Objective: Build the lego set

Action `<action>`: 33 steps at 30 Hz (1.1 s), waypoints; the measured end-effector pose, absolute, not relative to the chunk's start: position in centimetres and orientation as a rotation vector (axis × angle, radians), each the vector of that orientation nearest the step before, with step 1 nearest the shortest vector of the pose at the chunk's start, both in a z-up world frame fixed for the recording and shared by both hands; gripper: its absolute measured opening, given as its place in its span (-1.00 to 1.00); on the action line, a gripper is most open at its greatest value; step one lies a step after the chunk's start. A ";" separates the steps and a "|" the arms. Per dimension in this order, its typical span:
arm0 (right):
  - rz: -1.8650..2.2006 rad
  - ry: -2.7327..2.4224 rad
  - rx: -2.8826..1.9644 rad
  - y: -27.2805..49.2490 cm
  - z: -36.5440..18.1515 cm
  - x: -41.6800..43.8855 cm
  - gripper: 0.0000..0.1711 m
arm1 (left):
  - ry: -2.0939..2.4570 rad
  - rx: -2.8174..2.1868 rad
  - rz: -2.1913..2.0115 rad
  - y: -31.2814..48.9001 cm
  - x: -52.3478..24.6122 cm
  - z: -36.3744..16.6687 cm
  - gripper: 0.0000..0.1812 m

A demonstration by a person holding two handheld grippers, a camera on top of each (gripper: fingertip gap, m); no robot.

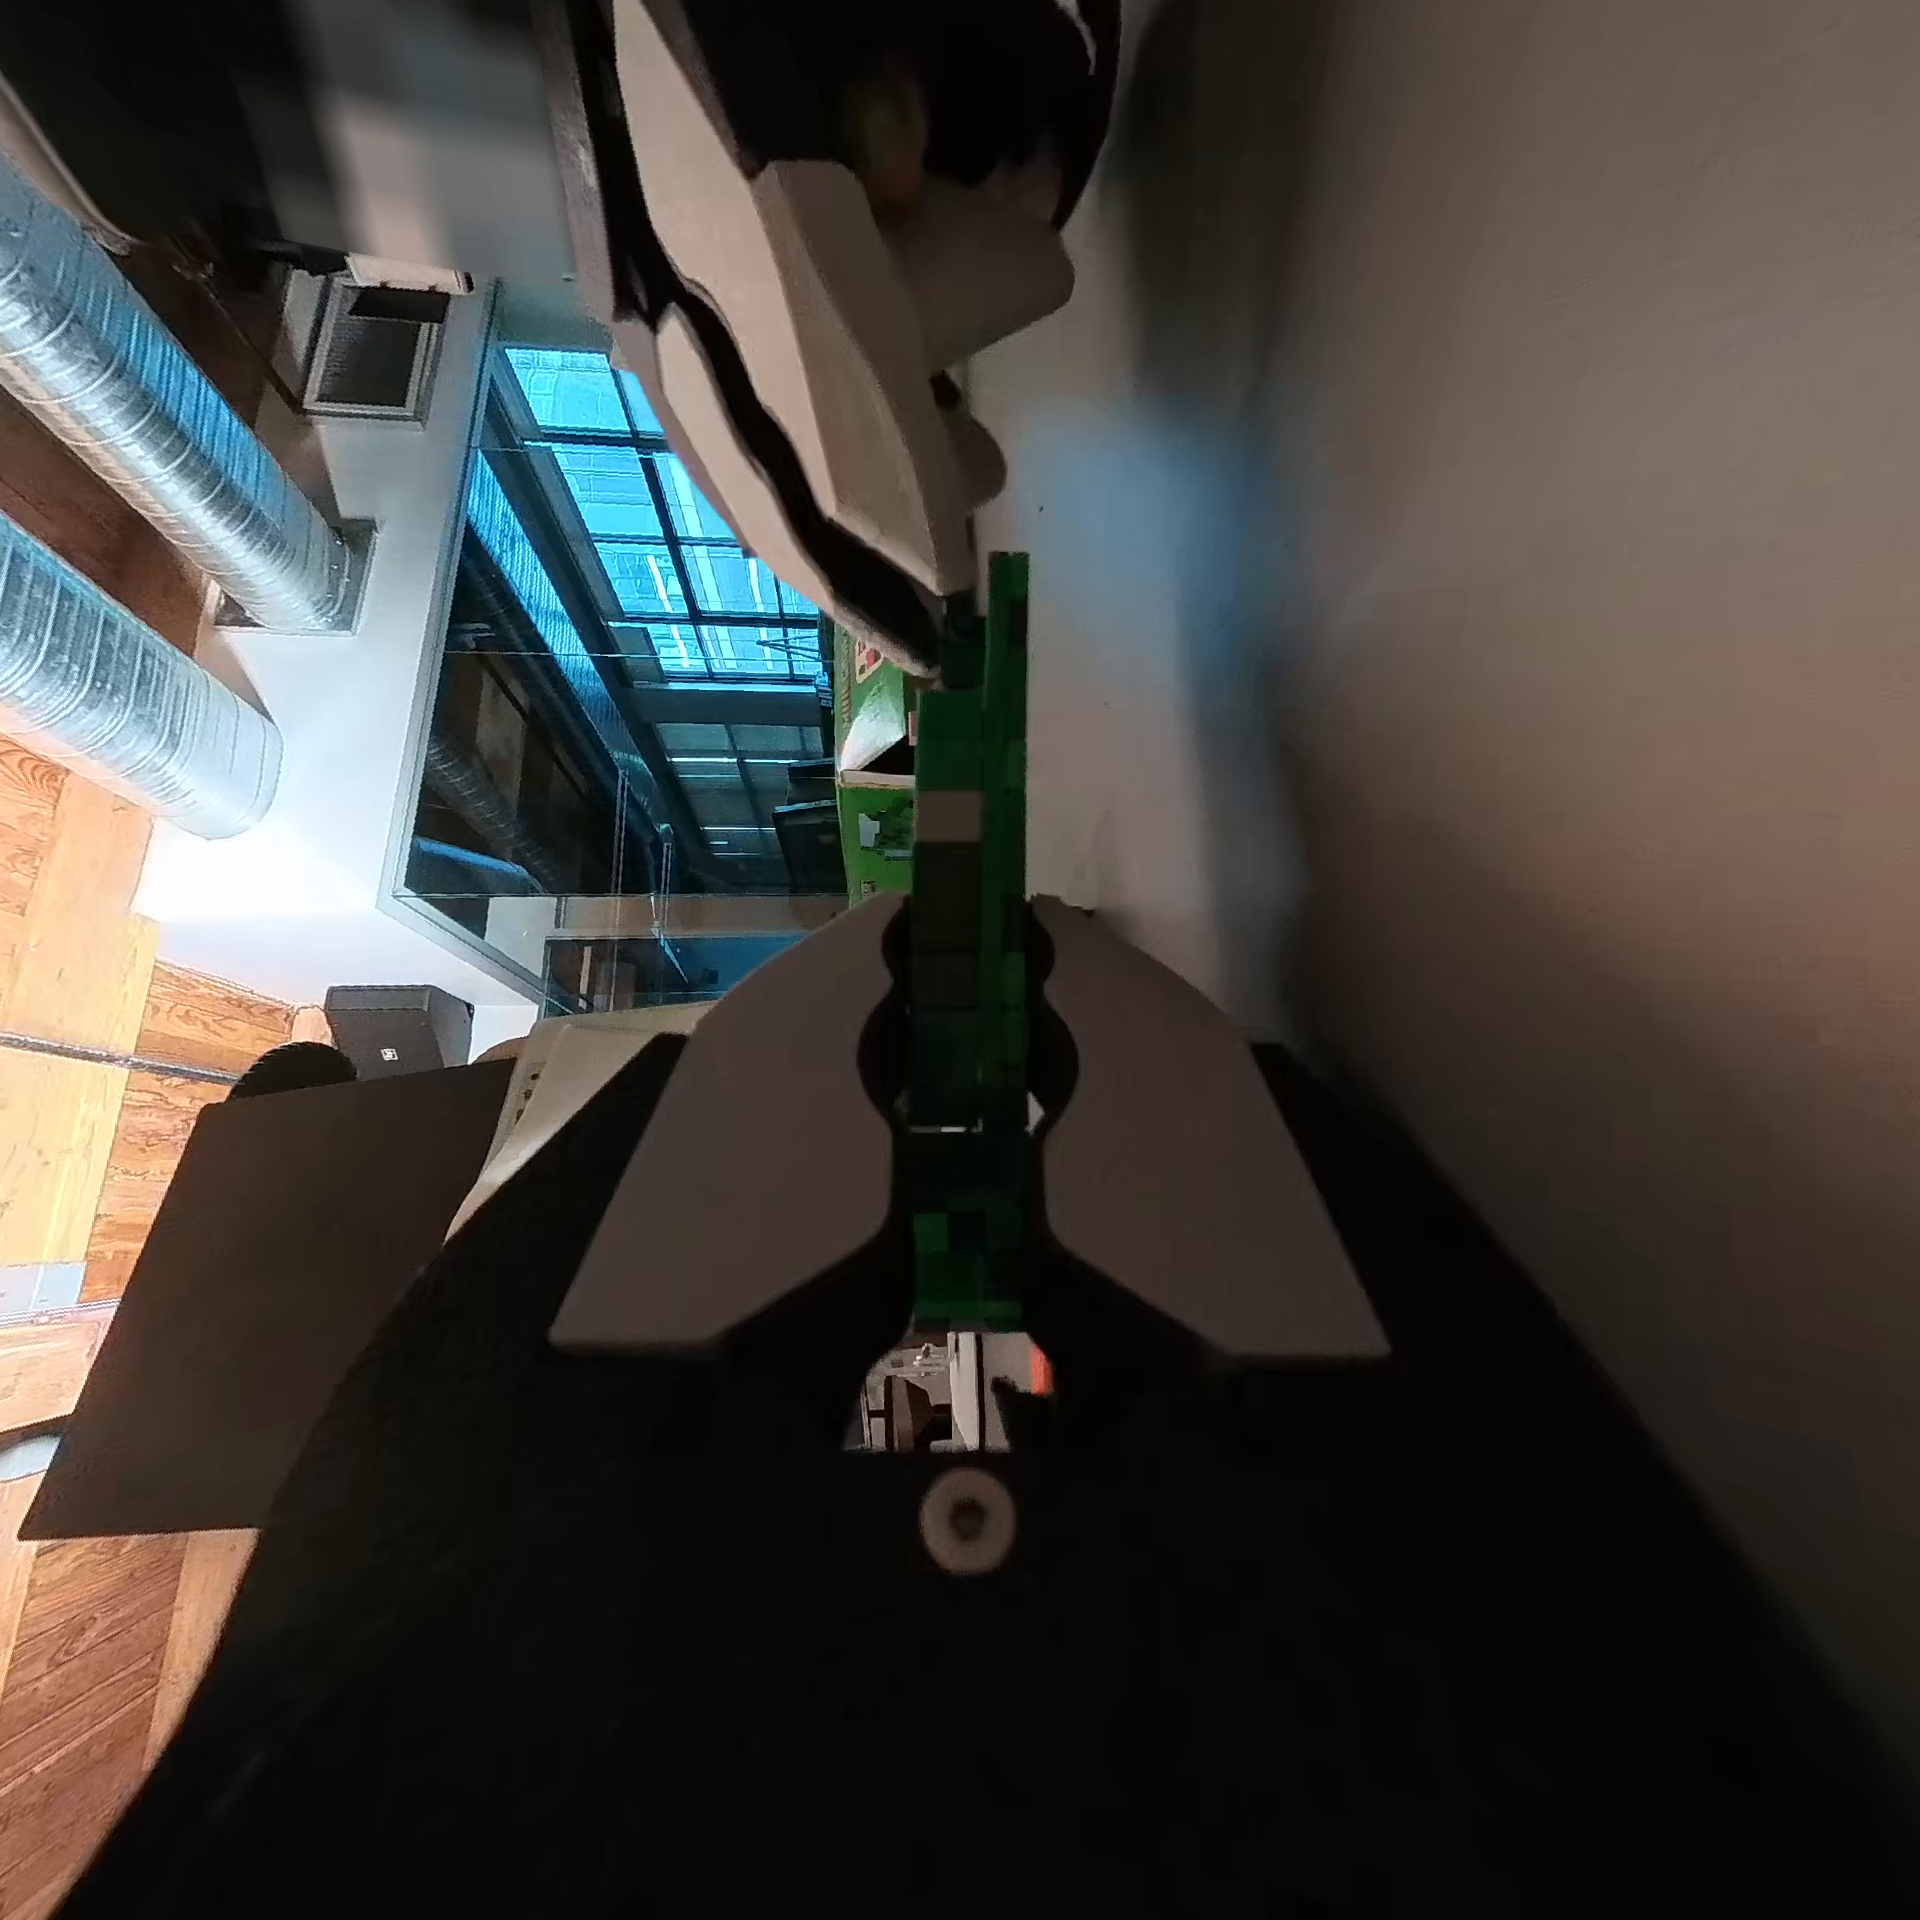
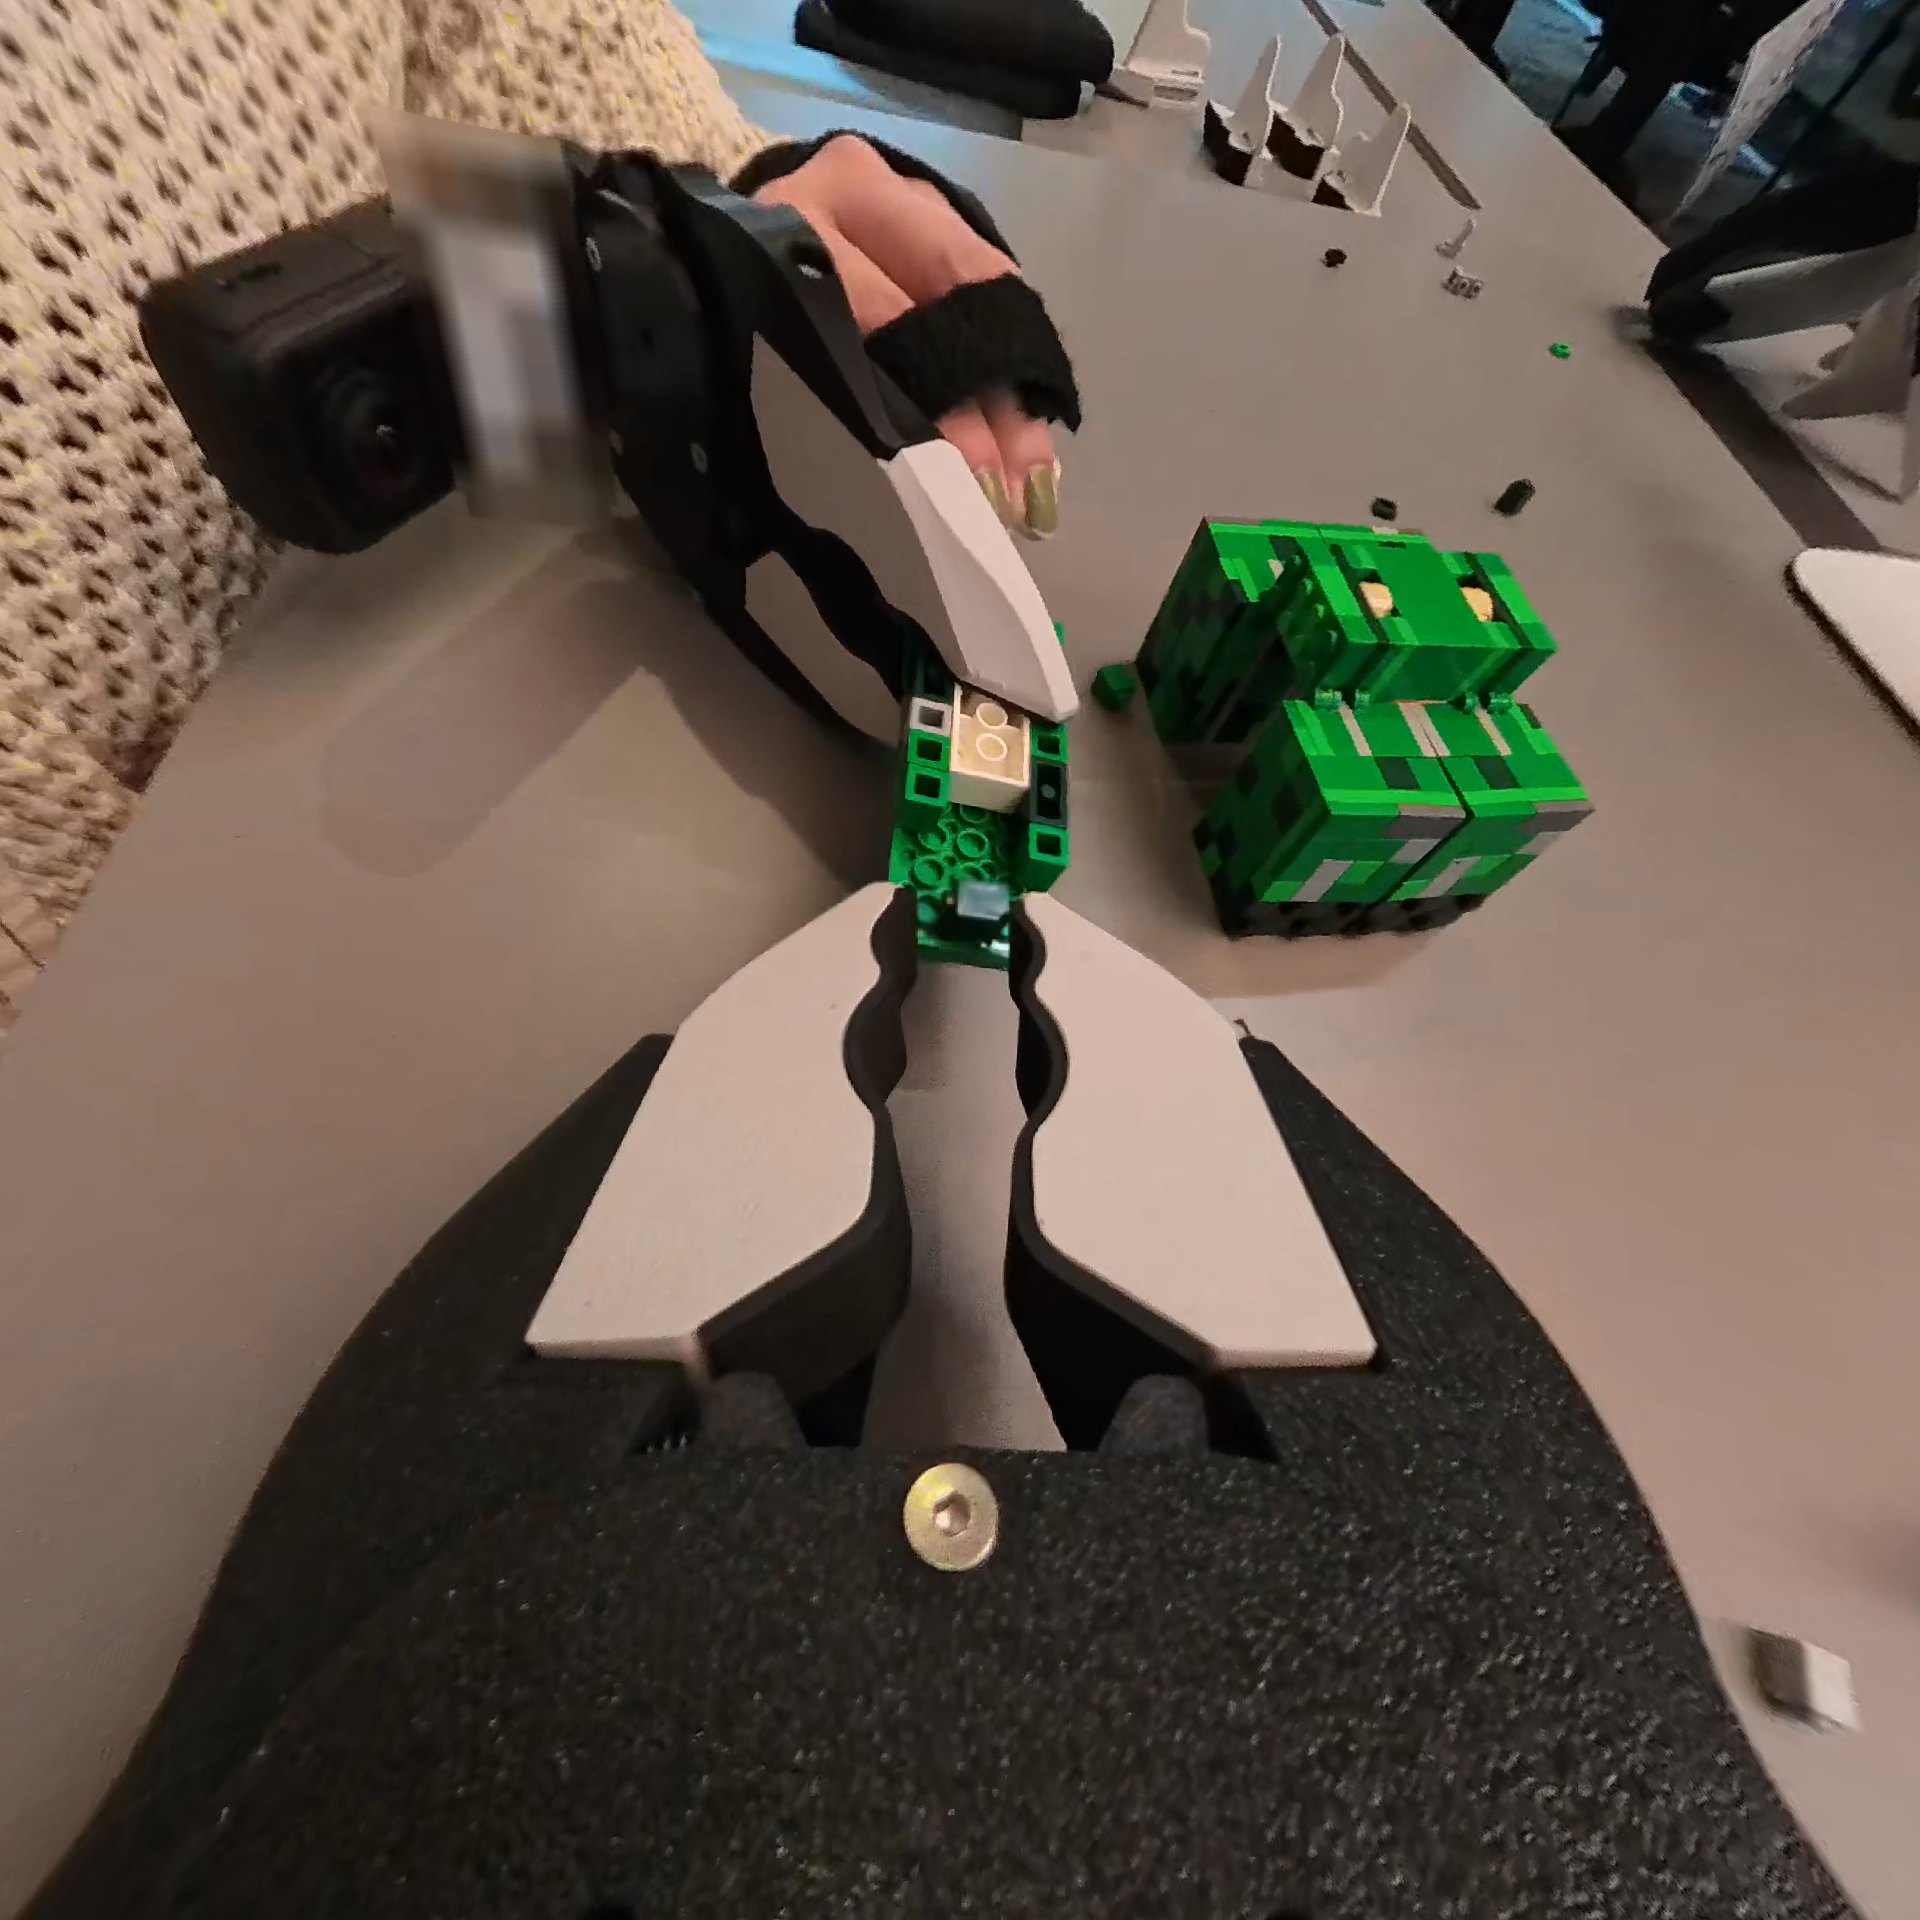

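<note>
A long green lego assembly (image 2: pixel 977 831) lies across the grey table (image 2: pixel 520 831), with a cream brick (image 2: pixel 987 753) on it. My left gripper (image 1: pixel 966 914) is shut on the assembly (image 1: pixel 971 790), clamping it from both sides. In the right wrist view the left gripper (image 2: pixel 1023 696) comes in from the far side, held by a gloved hand (image 2: pixel 935 270). My right gripper (image 2: pixel 961 909) is at the assembly's near end, its jaws nearly closed around a small grey brick (image 2: pixel 982 902) that sits on the green studs. The right gripper also shows in the left wrist view (image 1: pixel 940 634), touching the assembly's far end.
A large green cube build (image 2: pixel 1371 748) stands right of the assembly. Small loose pieces, green (image 2: pixel 1112 686) and black (image 2: pixel 1512 497), lie near it. Spare white fingers (image 2: pixel 1299 135) stand at the back. A white tray edge (image 2: pixel 1870 623) is at right. A green box (image 1: pixel 873 821) stands behind. My hands' fingertips stand some 5 cm from each other.
</note>
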State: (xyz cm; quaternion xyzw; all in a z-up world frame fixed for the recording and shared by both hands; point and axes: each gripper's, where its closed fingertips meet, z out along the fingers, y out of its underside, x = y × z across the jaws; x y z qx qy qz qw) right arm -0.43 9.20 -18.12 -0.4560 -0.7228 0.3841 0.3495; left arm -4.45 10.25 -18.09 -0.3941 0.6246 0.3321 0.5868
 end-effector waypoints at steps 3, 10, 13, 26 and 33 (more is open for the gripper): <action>1.128 -1.849 -1.272 9.1 -18.2 -0.4 -0.82 | 1.444 -0.923 0.761 10.3 -4.5 -17.9 -0.81; 1.347 -1.762 -1.354 9.2 -17.0 -0.3 -0.81 | 1.425 -0.871 0.762 9.9 -4.1 -17.3 -0.81; 1.365 -1.779 -1.368 8.9 -17.2 -0.3 -0.82 | 1.421 -0.867 0.763 9.9 -4.1 -17.3 -0.81; 0.736 -1.904 -0.912 8.4 -17.1 -0.6 -0.89 | 1.487 -1.052 0.593 10.0 -4.0 -18.7 -0.81; 0.474 -1.947 -0.706 8.0 -18.0 -0.9 -0.89 | 1.500 -1.138 0.482 9.9 -3.8 -19.4 -0.81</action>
